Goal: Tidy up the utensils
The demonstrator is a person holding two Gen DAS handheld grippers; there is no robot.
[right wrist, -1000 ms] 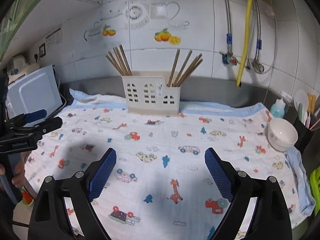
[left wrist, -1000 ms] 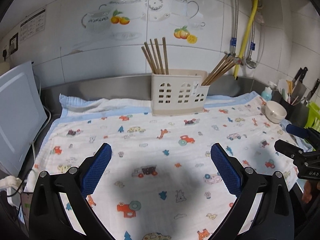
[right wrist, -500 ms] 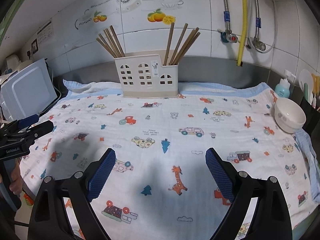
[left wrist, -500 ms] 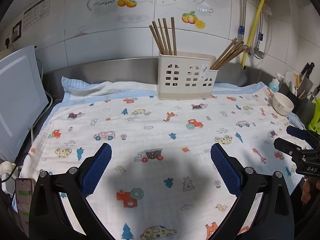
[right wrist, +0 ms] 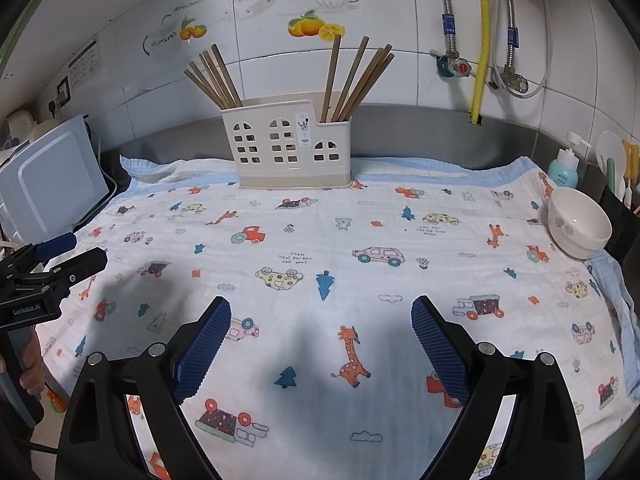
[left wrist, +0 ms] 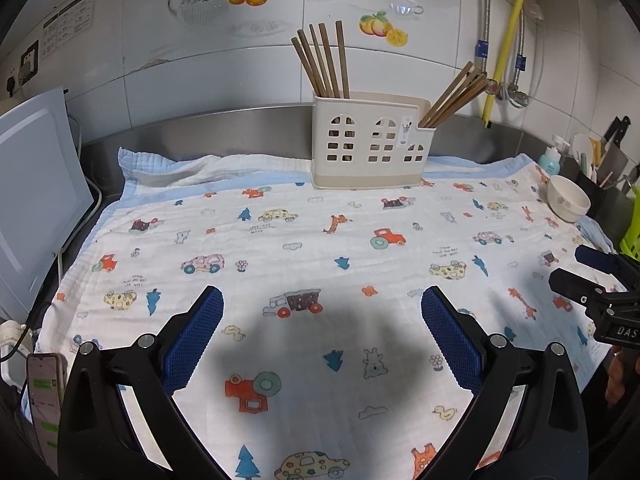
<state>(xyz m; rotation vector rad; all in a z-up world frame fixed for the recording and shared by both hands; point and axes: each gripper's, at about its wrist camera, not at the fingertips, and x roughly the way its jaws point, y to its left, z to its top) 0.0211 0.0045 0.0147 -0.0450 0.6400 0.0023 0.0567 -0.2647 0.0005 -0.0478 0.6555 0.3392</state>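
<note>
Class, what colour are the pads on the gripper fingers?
Blue pads, on black arms; the right wrist view shows them best.

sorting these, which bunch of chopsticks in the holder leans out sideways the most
The brown wooden chopsticks in the short right-end compartment of the cream plastic holder; they splay rightward, while the left bunch stands nearly upright.

cloth [left wrist: 320, 248] open, holder [left wrist: 368, 148] at rear, bowl [right wrist: 578, 224] rt

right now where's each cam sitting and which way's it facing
Left wrist: on the left gripper, facing the utensil holder across the printed cloth; its open fingers show, the right gripper at right.
Right wrist: on the right gripper, facing the same holder; left gripper at left.
Shared: holder, chopsticks, cloth, bowl.
</note>
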